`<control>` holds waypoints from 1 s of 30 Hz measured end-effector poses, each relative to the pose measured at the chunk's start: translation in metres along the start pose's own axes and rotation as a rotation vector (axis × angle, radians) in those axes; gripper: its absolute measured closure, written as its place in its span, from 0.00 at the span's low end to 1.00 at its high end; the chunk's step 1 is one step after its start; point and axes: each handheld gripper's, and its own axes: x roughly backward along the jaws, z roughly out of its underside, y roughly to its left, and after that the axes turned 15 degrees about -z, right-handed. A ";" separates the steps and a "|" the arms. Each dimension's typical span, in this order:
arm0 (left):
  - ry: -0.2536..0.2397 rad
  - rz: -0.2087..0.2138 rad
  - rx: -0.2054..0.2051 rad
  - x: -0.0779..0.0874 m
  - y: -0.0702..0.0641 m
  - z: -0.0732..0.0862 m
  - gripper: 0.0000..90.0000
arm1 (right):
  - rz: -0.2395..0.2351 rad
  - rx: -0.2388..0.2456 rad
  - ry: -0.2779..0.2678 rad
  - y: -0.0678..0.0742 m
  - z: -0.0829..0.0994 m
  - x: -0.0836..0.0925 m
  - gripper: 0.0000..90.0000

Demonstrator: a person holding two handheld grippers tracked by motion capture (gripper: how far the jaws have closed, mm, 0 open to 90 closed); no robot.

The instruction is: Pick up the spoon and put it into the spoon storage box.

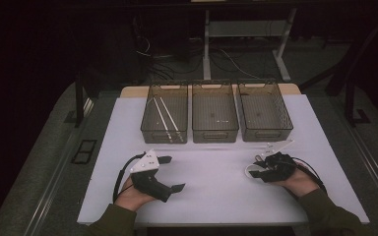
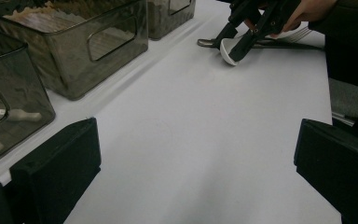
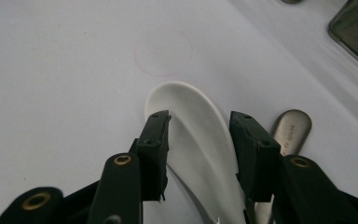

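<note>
At five o'clock on the table (image 1: 211, 191), the right gripper (image 3: 199, 135) has its jaws around a white spoon (image 3: 200, 140), one on each side, whether pressing I cannot tell; a metal handle (image 3: 291, 128) lies just beside; the left gripper (image 2: 196, 168), at seven o'clock, stands wide apart, holding nothing.

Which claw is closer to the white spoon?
The right claw. Its two jaws stand on either side of the white spoon, right over it. The left claw sits far across the white table, open, with nothing between its jaws.
</note>
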 end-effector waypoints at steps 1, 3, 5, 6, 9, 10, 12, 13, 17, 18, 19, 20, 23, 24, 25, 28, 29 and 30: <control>-0.001 0.000 0.000 0.000 0.000 0.000 0.00 | -0.005 0.005 0.002 0.000 0.000 0.000 0.65; -0.002 0.000 0.000 0.000 0.000 0.000 0.00 | -0.008 0.011 0.006 -0.001 0.001 0.001 0.68; -0.001 0.000 0.001 0.000 0.000 0.000 0.00 | -0.015 0.013 0.009 -0.001 0.001 0.002 0.70; 0.000 0.000 0.001 0.000 0.000 0.000 0.00 | -0.017 0.015 0.009 -0.002 0.002 0.002 0.71; 0.000 0.000 0.000 0.000 0.000 0.000 0.00 | -0.020 0.022 0.012 -0.002 0.002 0.003 0.74; -0.001 0.000 0.000 0.000 0.000 0.000 0.00 | -0.020 0.026 0.013 -0.002 0.002 0.004 0.75; -0.001 0.000 0.000 0.000 0.000 0.000 0.00 | -0.018 0.030 0.015 -0.002 0.002 0.004 0.77; 0.000 0.000 0.000 0.000 0.000 0.000 0.00 | -0.017 0.032 0.016 -0.002 0.002 0.004 0.78; -0.001 0.000 0.001 0.000 0.000 0.000 0.00 | -0.017 0.040 0.019 -0.001 0.002 0.005 0.81; -0.001 0.000 0.001 0.000 0.000 0.000 0.00 | -0.017 0.040 0.020 -0.001 0.002 0.005 0.82; -0.001 0.000 0.000 0.000 0.000 0.000 0.00 | -0.016 0.040 0.021 -0.001 0.002 0.005 0.83; 0.000 0.000 0.000 0.000 0.000 0.000 0.00 | -0.016 0.038 0.019 -0.001 0.002 0.006 0.84; 0.000 0.000 0.000 0.000 0.000 0.000 0.00 | -0.020 0.035 0.018 -0.001 0.002 0.007 0.86; 0.000 0.000 0.000 0.000 0.000 0.000 0.00 | -0.022 0.037 0.018 -0.002 0.002 0.008 0.87; 0.000 0.000 0.001 0.000 0.000 0.000 0.00 | -0.025 0.038 0.017 -0.002 0.002 0.008 0.88; 0.000 0.000 0.000 0.000 0.000 0.000 0.00 | -0.035 0.038 0.014 -0.002 0.002 0.009 0.90; 0.000 0.000 0.000 0.000 0.000 0.000 0.00 | -0.042 0.032 0.011 -0.003 0.002 0.010 0.91; 0.000 0.000 0.000 0.000 0.000 0.000 0.00 | -0.044 0.029 0.010 -0.002 0.002 0.011 0.92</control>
